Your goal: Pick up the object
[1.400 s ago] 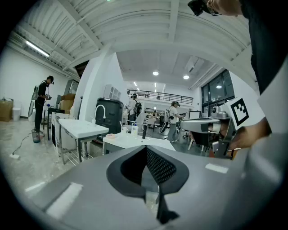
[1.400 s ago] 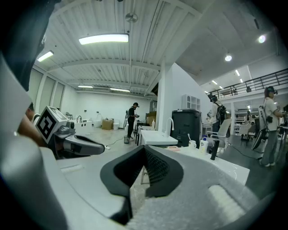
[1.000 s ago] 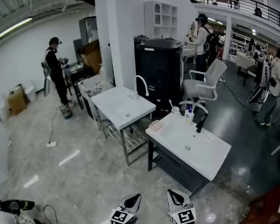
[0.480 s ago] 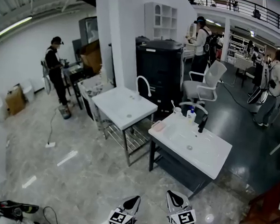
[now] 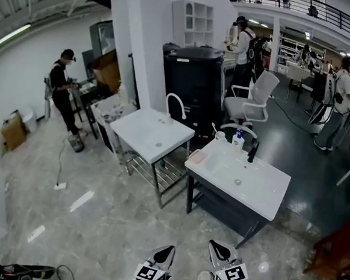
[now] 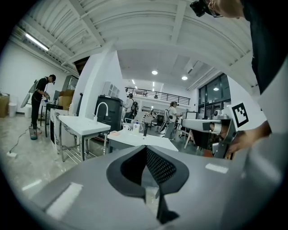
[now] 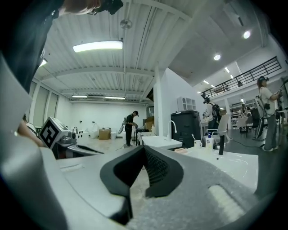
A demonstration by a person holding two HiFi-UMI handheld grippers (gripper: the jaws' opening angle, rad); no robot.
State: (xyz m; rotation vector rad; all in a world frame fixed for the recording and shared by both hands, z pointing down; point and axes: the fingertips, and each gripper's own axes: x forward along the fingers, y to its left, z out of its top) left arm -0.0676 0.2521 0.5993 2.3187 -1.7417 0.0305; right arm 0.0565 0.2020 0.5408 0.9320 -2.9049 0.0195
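Work had hardly begun: left gripper [image 5: 167,250] and right gripper [image 5: 217,247] hung low over the floor, both jaws clenched on nothing. Which object was meant could not be told. The likeliest candidates, a pink dish [image 5: 196,158], cup [image 5: 221,137] and bottle [image 5: 238,140], sat on the nearer basin [image 5: 261,191], well ahead. Approach, opening and grasp all remained. Farther off stood a person [image 5: 61,91], a white sink table [image 5: 148,131], a black cabinet [image 5: 192,80] and a chair [image 5: 253,100]. Nothing seemed to block the way.
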